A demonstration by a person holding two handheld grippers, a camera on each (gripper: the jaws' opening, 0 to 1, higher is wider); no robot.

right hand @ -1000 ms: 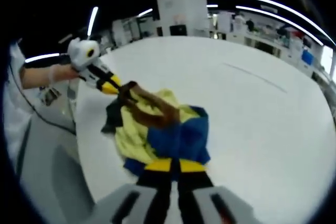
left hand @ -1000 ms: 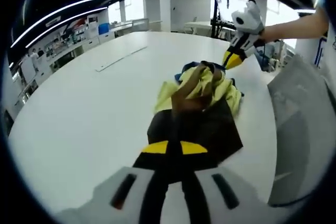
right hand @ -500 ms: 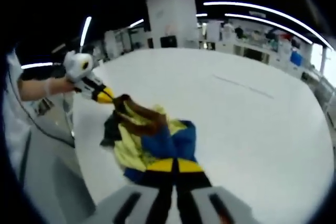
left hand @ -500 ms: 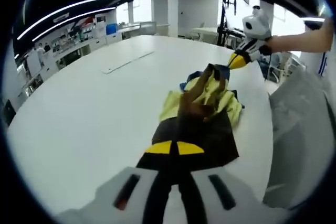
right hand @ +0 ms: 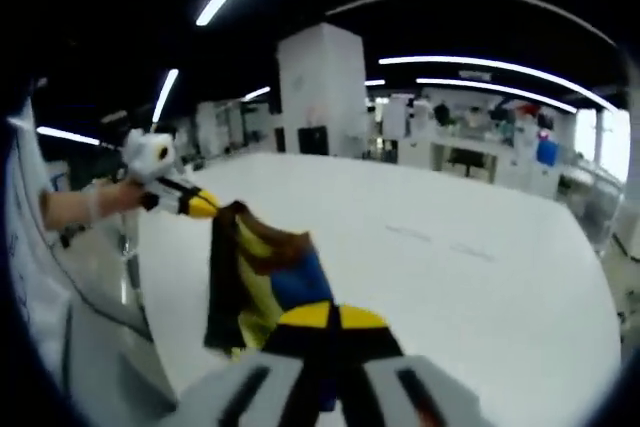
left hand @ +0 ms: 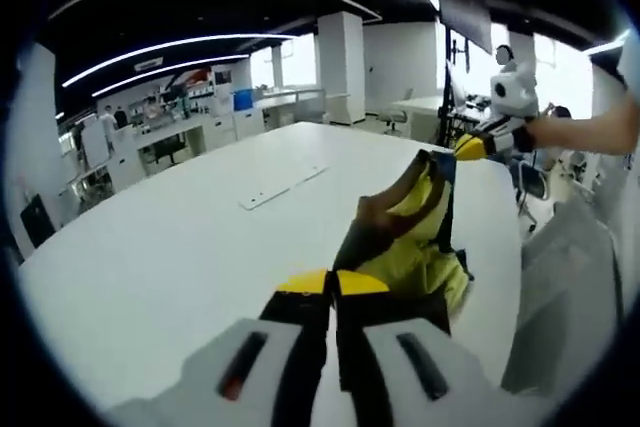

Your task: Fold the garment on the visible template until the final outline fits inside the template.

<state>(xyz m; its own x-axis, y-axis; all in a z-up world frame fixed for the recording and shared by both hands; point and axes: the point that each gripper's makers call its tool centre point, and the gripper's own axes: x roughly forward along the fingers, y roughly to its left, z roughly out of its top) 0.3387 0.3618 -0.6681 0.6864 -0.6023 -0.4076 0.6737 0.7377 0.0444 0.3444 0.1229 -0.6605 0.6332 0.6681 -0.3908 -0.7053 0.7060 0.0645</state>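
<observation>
No brand, label or writing can be read on anything in either view.

In the left gripper view, the left gripper (left hand: 333,292) has its yellow-tipped jaws pressed together on a dark corner of the garment (left hand: 405,232). From that pinch the cloth runs away from the jaws and to their right: a brown band, then yellow folds, with a black edge trailing down on the right side. The far end rises to the right gripper (left hand: 470,145), which comes in from the upper right, held by a hand (left hand: 560,129) and bare forearm. Its yellow tips meet the cloth's top corner; the pinch itself is too small to make out here. The garment hangs stretched between the two grippers, its lower folds near or on the table (left hand: 180,247); contact cannot be judged. Left of the cloth, well apart from it, a thin pale strip (left hand: 285,187) lies flat on the table. Whether it is the template cannot be told.

In the right gripper view, the left gripper (right hand: 195,205) enters from the left, gripped by a gloved hand (right hand: 110,197), its yellow tip at the garment's upper corner. The garment (right hand: 255,272) falls from there in black, yellow, brown and blue panels toward the right gripper (right hand: 328,319), whose jaws are closed on the blue part. The cloth's bottom edge is cut off behind those jaws.
</observation>
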